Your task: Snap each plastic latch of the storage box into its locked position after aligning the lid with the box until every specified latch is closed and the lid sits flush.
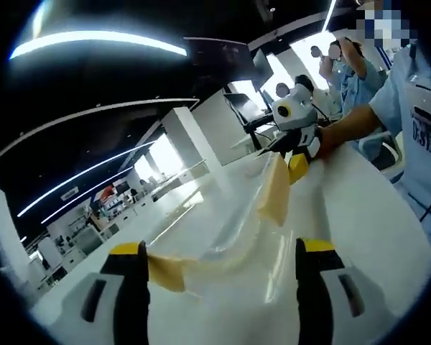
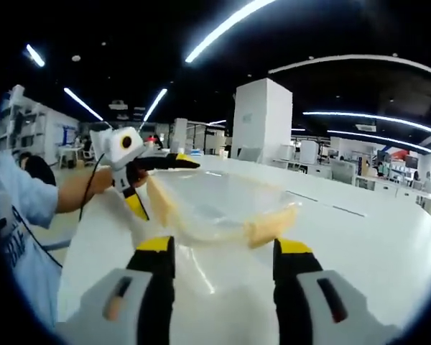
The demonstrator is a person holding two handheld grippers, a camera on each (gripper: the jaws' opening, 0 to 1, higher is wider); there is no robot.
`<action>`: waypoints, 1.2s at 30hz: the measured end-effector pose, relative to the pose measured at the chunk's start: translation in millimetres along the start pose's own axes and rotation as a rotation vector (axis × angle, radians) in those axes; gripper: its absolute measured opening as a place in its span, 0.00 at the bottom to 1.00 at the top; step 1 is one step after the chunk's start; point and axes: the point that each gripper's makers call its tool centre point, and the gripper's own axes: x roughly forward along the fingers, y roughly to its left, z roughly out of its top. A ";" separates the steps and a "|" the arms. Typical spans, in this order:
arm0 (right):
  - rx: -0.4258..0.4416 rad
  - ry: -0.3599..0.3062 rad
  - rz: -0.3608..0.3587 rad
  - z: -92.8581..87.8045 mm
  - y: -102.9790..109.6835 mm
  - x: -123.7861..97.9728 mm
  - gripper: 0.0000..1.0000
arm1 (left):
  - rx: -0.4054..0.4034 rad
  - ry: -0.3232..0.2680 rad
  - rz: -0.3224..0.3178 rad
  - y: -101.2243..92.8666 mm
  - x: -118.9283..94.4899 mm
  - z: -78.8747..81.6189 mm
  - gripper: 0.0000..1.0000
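Observation:
A clear plastic storage box (image 2: 215, 205) lies on the white table (image 2: 359, 237), with pale yellow latches (image 2: 273, 228) at its ends. My right gripper (image 2: 223, 246) is open, its jaws standing wide on either side of the box's near end. Across the box, the left gripper (image 2: 165, 187) is spread open around the far latch (image 2: 160, 201). In the left gripper view the box (image 1: 237, 230) runs away from my open left gripper (image 1: 223, 250), with one latch (image 1: 165, 272) beside the left-hand jaw. The right gripper (image 1: 294, 154) sits at the far latch (image 1: 276, 190).
The person's arm (image 1: 352, 122) and light blue shirt (image 1: 424, 136) are beside the table on one side. Other people (image 1: 352, 72) stand further back. White pillars (image 2: 262, 118) and desks fill the room behind. The table edge (image 2: 93, 230) runs close to the person.

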 end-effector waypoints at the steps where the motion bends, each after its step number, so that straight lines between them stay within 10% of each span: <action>1: 0.020 -0.011 0.028 1.9 4.3 1.1 0.71 | 0.005 0.000 0.000 -0.1 -0.4 -0.1 0.85; 7: 0.082 -0.025 0.086 6.6 13.2 0.7 0.84 | 0.046 0.012 0.005 -2.2 -0.6 -2.0 0.85; 17: 0.238 -0.081 0.090 15.8 4.1 -6.5 0.72 | 0.066 0.020 0.003 -4.3 -0.2 -3.8 0.87; 36: 0.222 -0.066 0.057 9.0 8.2 -3.9 0.62 | 0.081 0.029 0.004 -5.1 1.6 -7.3 0.88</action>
